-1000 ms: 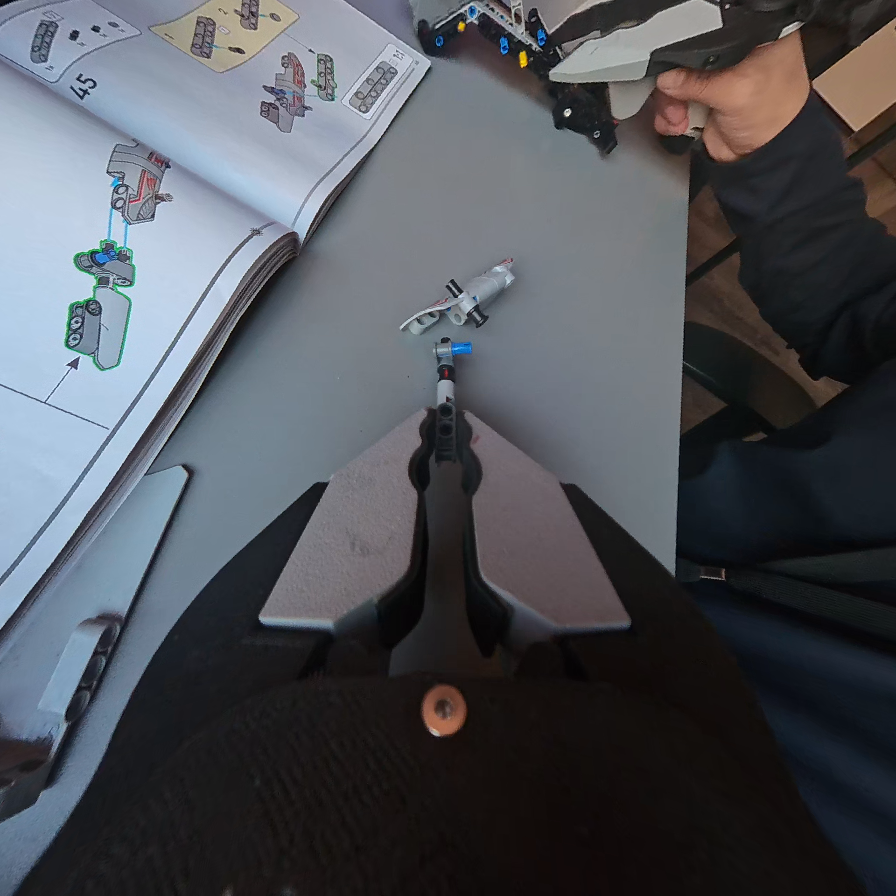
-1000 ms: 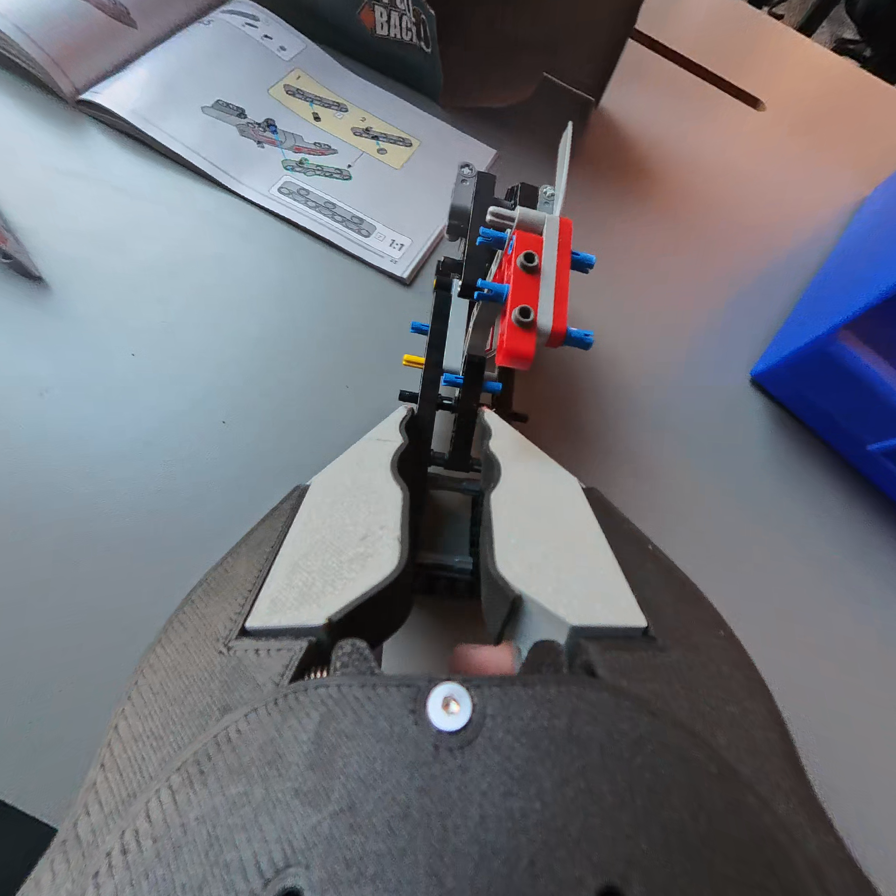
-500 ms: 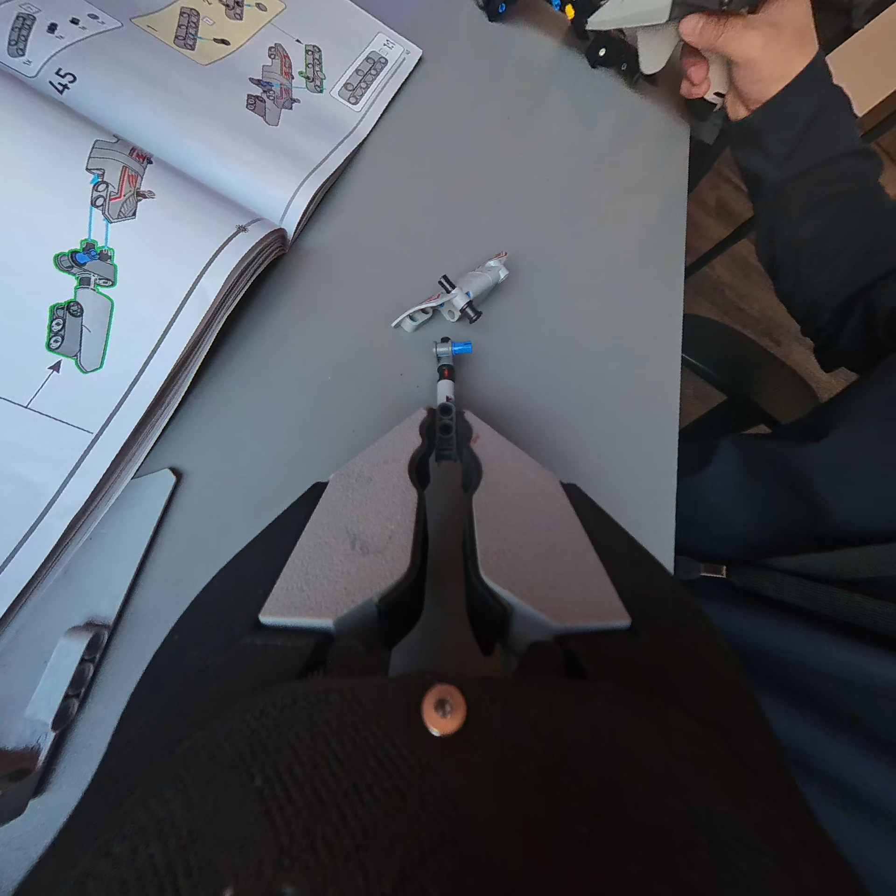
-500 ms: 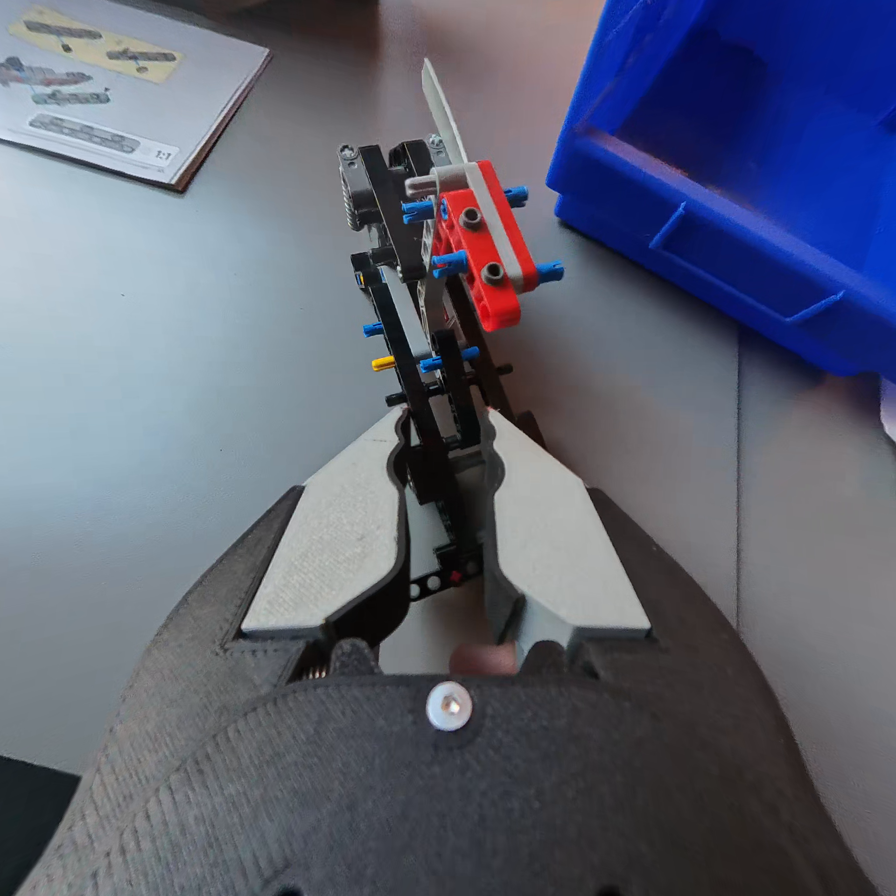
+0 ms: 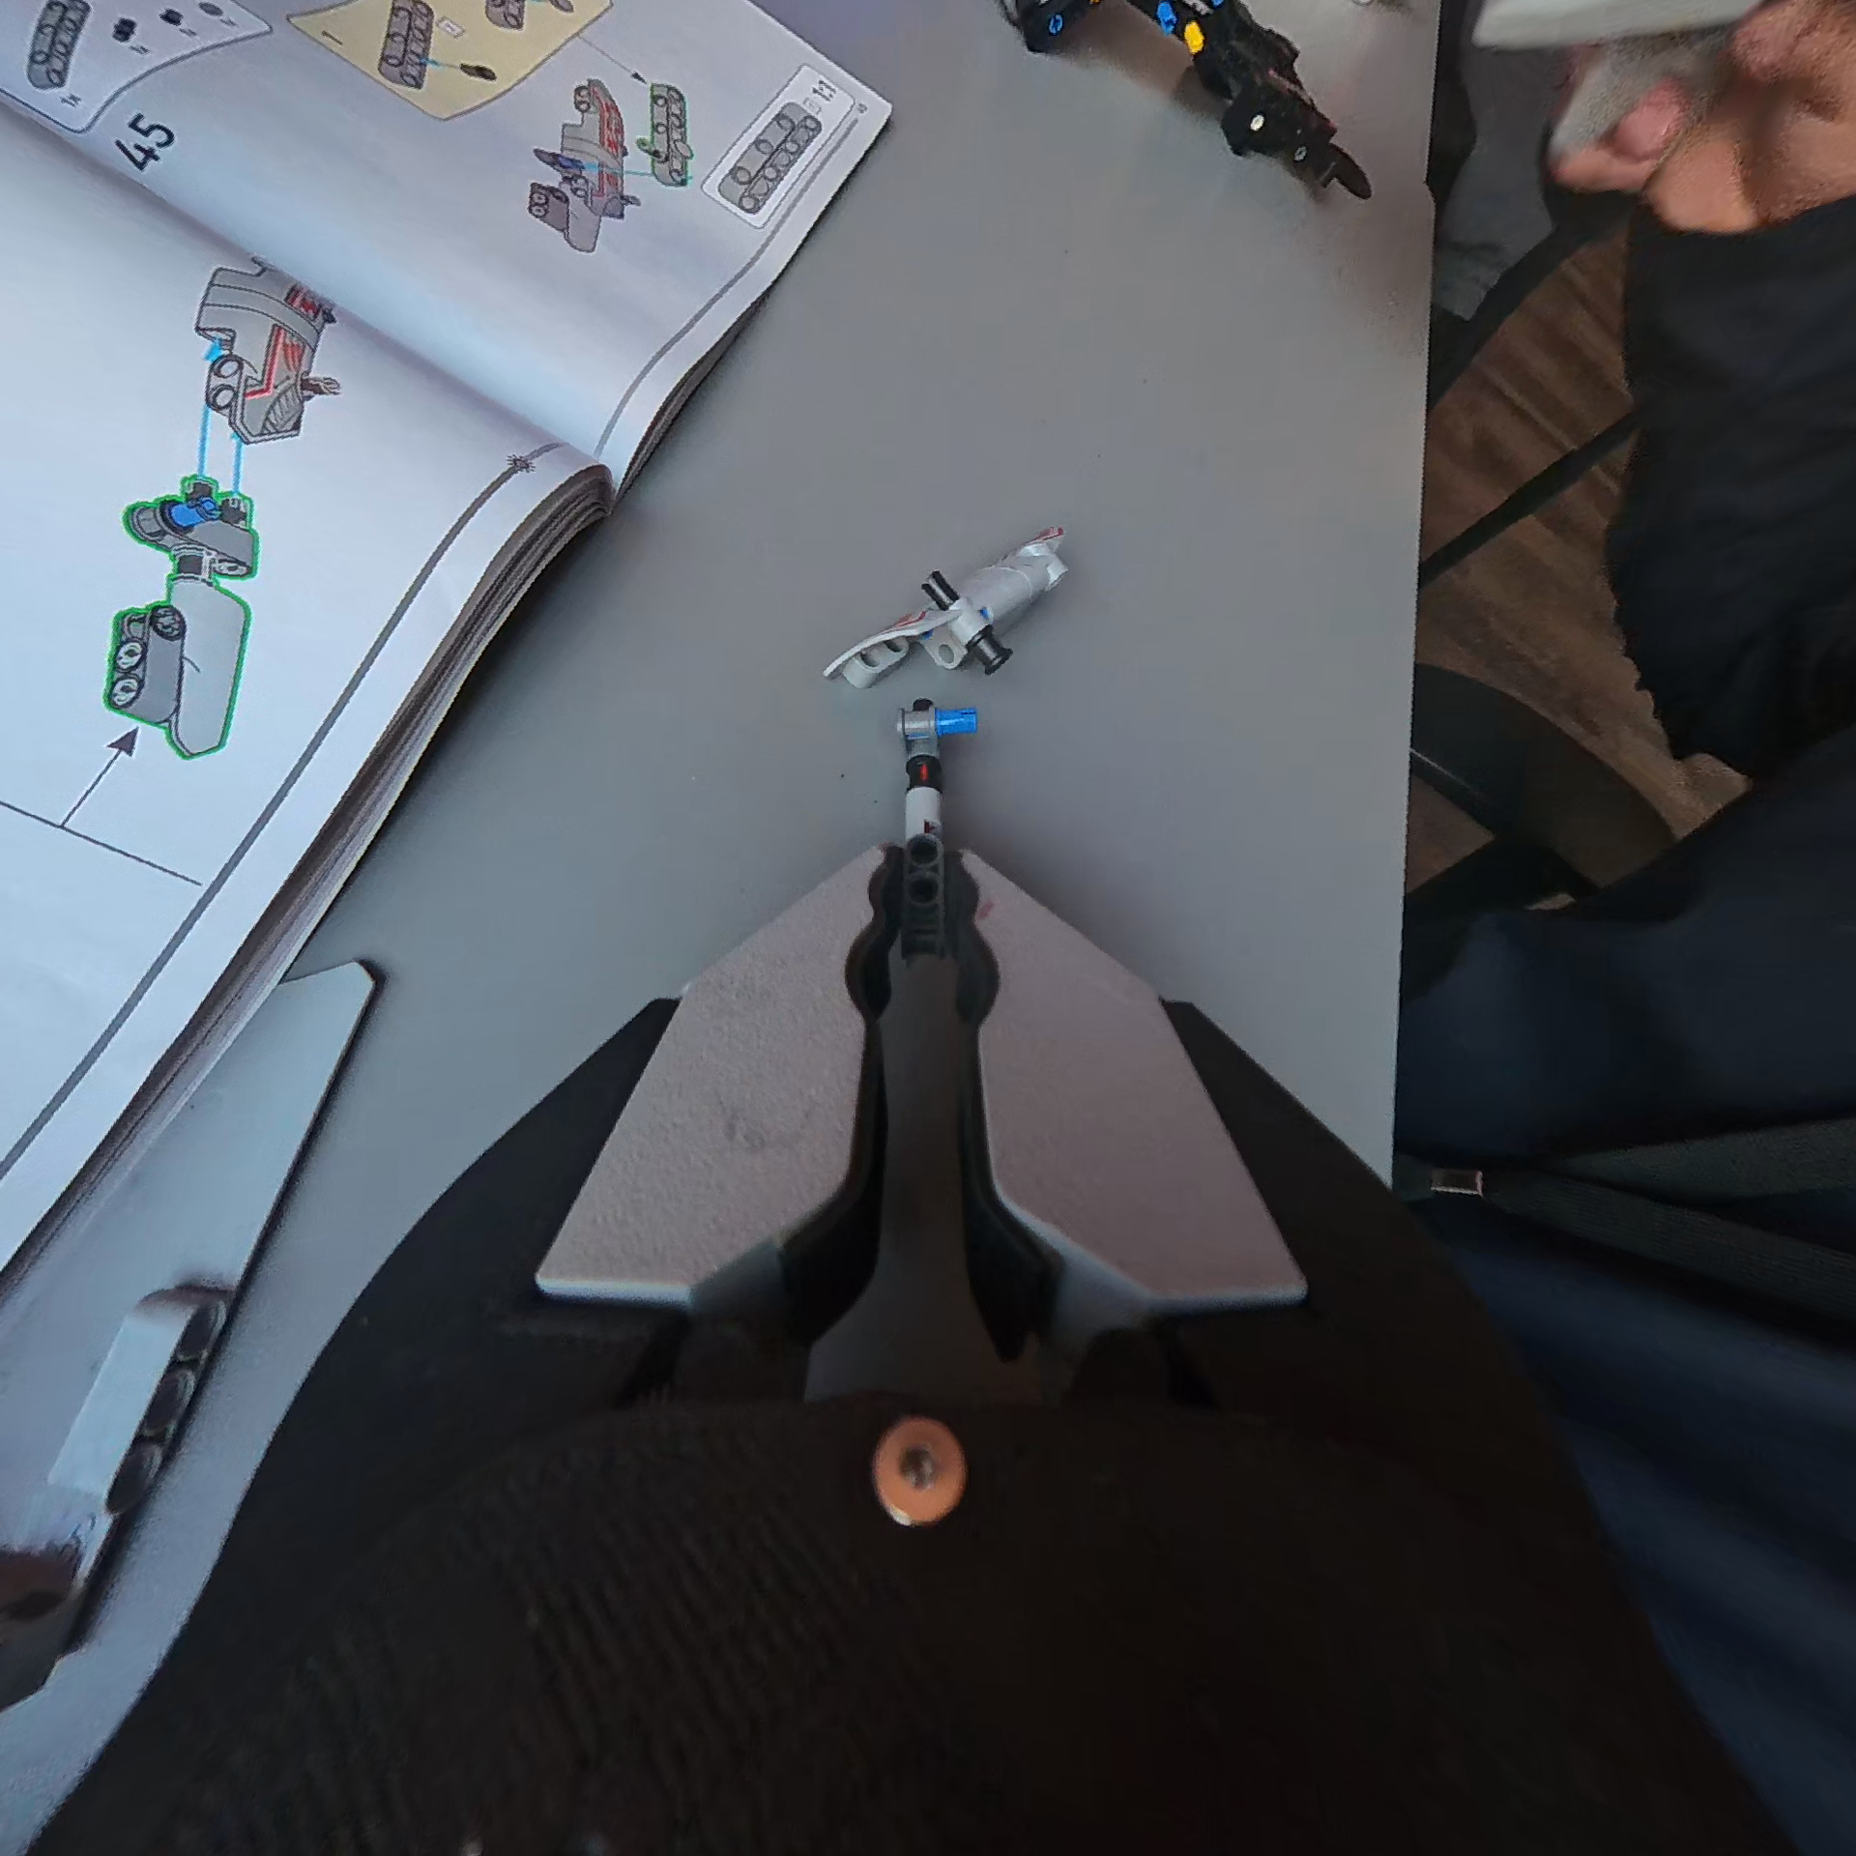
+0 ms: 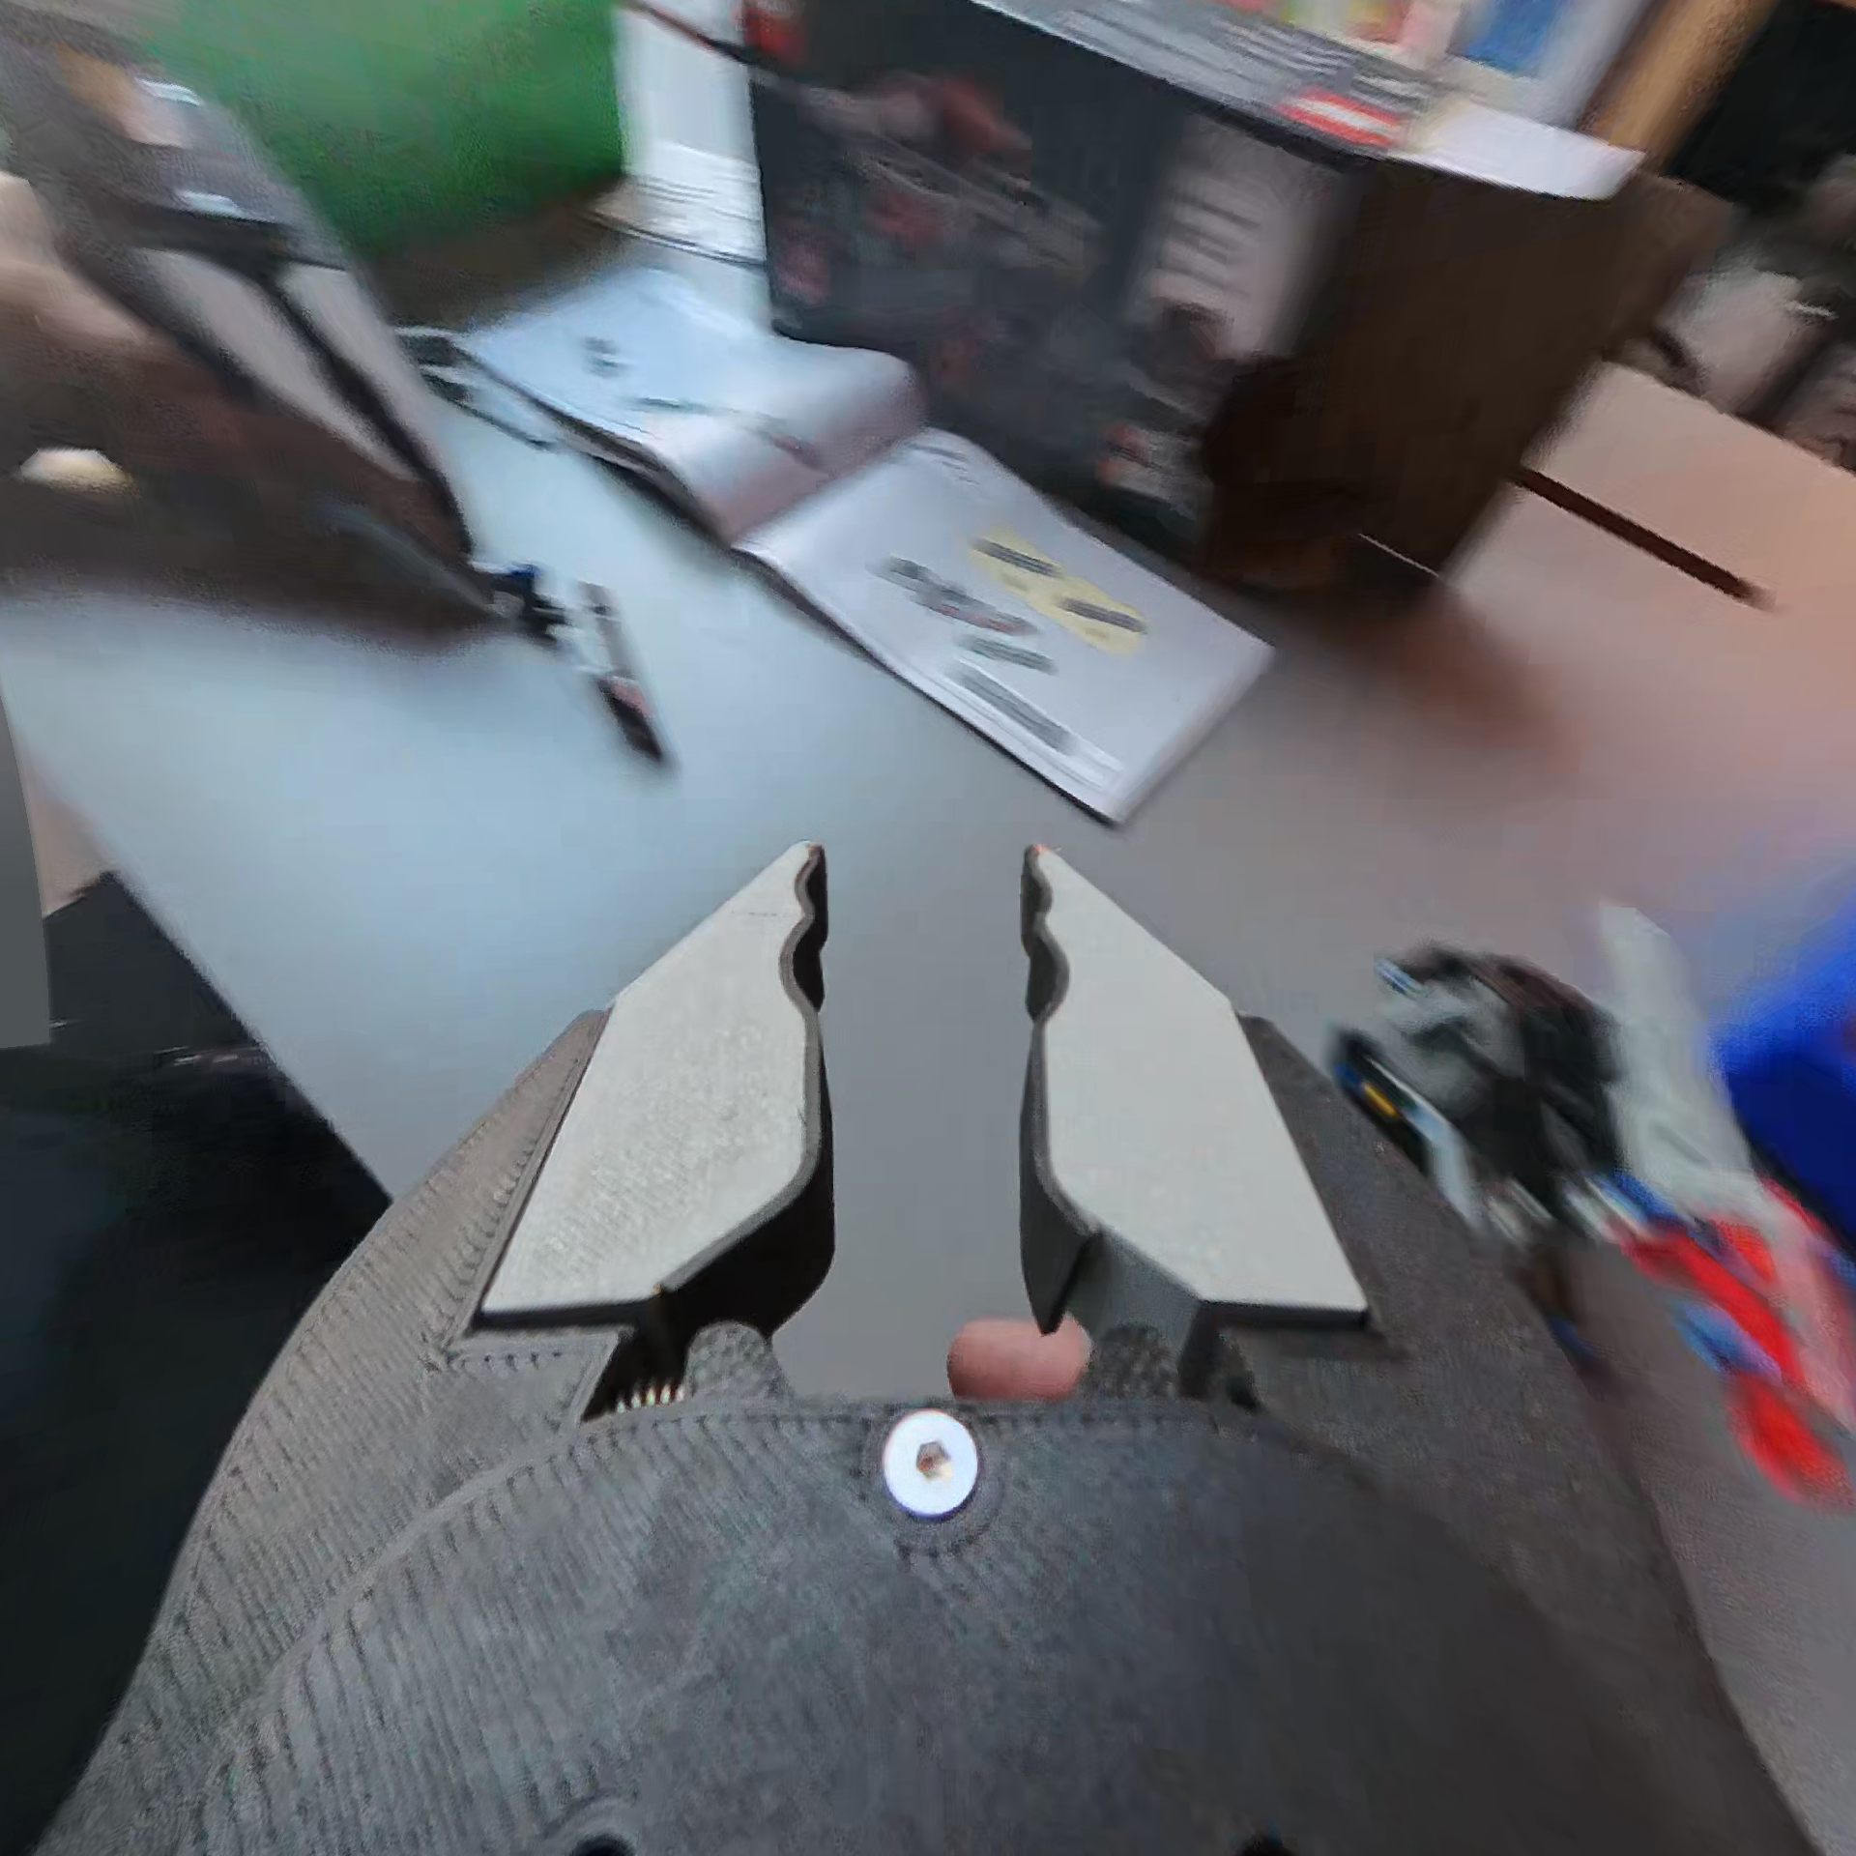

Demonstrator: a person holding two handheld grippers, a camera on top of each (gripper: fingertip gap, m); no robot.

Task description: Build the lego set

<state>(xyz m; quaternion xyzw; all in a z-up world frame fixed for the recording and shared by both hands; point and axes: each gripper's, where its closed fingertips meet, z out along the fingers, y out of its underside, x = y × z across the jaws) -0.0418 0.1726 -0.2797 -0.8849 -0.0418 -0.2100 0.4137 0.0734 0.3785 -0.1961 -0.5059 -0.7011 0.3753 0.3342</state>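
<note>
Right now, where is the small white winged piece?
In the left wrist view, the white winged piece lies on the grey table, just beyond the blue-tipped rod held in the left tongs, right of the open manual.

Blue bin [image 6: 1788, 1034] (blurred) sits on grey table [image 5: 1105, 402].

The right claw [image 6: 924, 884] gapes empty above the grey table [image 6: 402, 854].

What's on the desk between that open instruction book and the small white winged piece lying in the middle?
Nothing: in the left wrist view, only bare grey table separates the instruction book from the white winged piece.
</note>
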